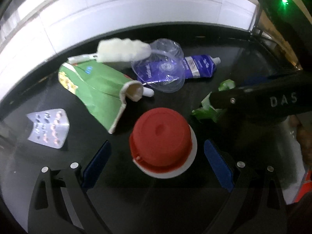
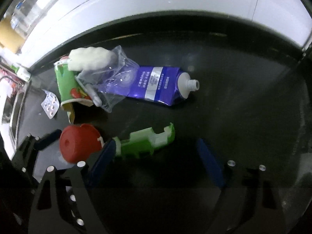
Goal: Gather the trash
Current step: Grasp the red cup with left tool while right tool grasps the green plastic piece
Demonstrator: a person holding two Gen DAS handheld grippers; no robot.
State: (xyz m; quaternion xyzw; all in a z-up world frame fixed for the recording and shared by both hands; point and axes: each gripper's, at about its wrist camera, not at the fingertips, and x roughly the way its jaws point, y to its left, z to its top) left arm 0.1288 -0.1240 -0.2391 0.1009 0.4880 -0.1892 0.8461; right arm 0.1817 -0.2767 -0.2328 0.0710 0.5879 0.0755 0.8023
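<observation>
Collecting trash: I am approaching the first pickups, nothing gripped.

I am lowering the left claw (image 1: 157, 165), jaws wide, around the red-capped container (image 1: 162, 143) on the dark worktop (image 2: 243, 89); the right claw (image 2: 154, 156), also wide, is straddling the green scrap (image 2: 145, 143). Next, I judge, both must descend and close.

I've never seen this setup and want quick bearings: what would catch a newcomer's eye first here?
The red cap stands out, sitting on the dark table between the open jaws of the left gripper. Behind it lies a heap: a crushed green paper cup, clear plastic wrapping and a blue toothpaste tube. A green plastic piece lies between the open jaws of the right gripper.
</observation>
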